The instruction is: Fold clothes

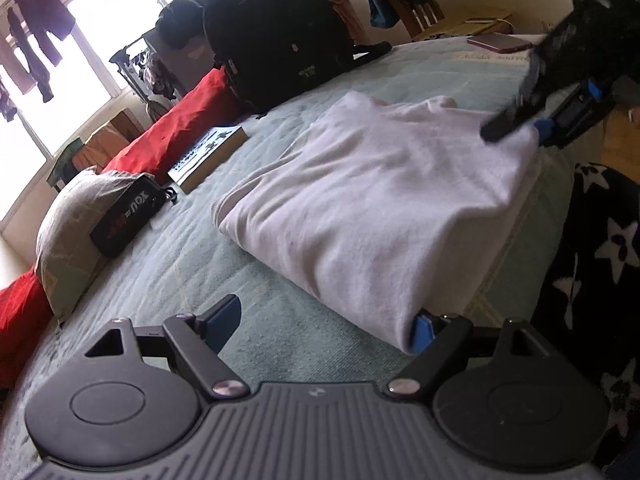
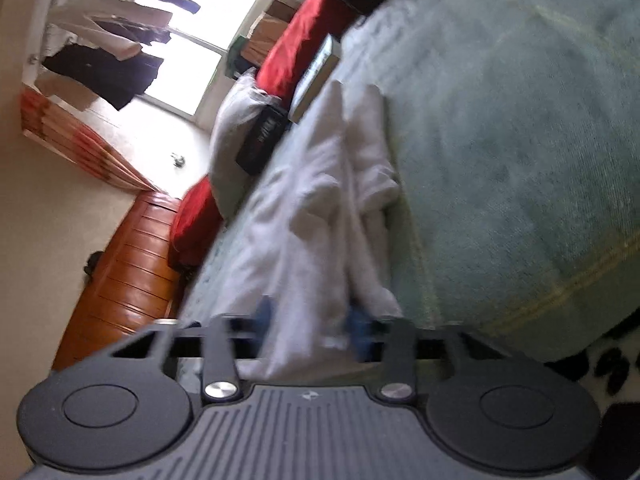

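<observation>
Left gripper (image 1: 324, 326) spread wide, low over the green bedspread (image 1: 168, 264), grasping nothing; one blue fingertip (image 1: 422, 330) tucked against the near corner of the folded white garment (image 1: 372, 204). Garment lying just ahead, stretching away toward the right gripper (image 1: 516, 126) at its far corner. Right gripper (image 2: 310, 332) clenched on a bunched fold of that white cloth (image 2: 320, 216). Beyond, to the left: a book (image 1: 208, 158), pillow (image 1: 68, 232).

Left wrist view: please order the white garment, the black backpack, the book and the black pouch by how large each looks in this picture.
1. white garment, partly folded, closest to the camera, so nearness enlarges it.
2. black backpack, farther away.
3. and 4. book and black pouch look alike; I do not rank them.
</observation>
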Motion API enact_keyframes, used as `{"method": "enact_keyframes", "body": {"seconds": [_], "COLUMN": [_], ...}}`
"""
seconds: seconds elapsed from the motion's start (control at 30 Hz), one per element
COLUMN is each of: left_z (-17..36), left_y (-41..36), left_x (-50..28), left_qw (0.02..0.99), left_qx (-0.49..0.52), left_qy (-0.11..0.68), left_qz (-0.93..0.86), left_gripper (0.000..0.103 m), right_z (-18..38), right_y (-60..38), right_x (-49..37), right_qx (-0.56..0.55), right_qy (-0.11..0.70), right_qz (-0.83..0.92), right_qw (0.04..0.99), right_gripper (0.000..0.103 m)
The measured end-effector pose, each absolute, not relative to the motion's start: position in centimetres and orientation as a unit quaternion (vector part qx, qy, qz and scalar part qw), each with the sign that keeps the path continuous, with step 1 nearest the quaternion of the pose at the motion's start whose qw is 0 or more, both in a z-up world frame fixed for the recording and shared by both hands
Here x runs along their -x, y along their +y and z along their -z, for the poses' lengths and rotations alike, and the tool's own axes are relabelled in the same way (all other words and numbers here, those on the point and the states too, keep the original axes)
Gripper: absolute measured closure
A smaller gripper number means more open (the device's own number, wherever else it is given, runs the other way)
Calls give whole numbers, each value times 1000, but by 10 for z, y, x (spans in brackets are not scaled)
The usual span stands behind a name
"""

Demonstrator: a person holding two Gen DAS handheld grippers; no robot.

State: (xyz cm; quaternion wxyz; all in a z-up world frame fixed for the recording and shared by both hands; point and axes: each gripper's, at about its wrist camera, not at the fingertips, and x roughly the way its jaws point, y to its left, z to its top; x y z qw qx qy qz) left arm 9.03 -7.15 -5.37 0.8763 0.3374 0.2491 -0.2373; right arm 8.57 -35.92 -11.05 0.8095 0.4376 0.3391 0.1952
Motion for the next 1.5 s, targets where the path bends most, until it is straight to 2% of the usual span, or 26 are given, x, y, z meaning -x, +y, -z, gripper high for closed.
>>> {"method": "enact_keyframes", "body": {"seconds": [0.2,0.4,0.53,0.63,0.8,0.9,1.03,1.17,1.3,1.43,1.5], "left_z": [51,39,3,-16,0,34,58,31,6,12,27], "left_y": [-70,-55,-29,-27,-63,-82,-80,-65,-51,-63,-76], "left_x": [-93,-94,-96,-110,-139,-157,-162,-176,-205,-226,-233], "left_qw": [868,858,855,868,842,811,822,823,851,849,841], "left_qx": [-338,-291,-222,-203,-281,-323,-276,-201,-128,-98,-101], "left_qy": [261,308,321,292,229,269,295,318,312,311,325], "left_qz": [254,292,341,345,399,406,402,426,403,416,421], "left_gripper": [18,20,19,20,27,34,31,27,29,29,29], "right_z": [68,88,69,46,28,27,32,31,24,44,58], "right_y": [-365,-358,-371,-375,-368,-359,-348,-338,-318,-307,-308], "right_x": [-76,-75,-59,-52,-59,-64,-72,-91,-118,-147,-149], "right_qx": [-371,-300,-289,-274,-259,-242,-199,-154,-101,-77,-51], "right_qy": [299,362,334,302,275,278,293,311,296,318,328], "right_qz": [-190,-142,-132,-128,-144,-156,-155,-161,-197,-189,-171], "right_qw": [858,871,887,904,915,917,922,924,929,926,928], "right_gripper": [91,92,84,80,73,71,62,61,58,58,65]}}
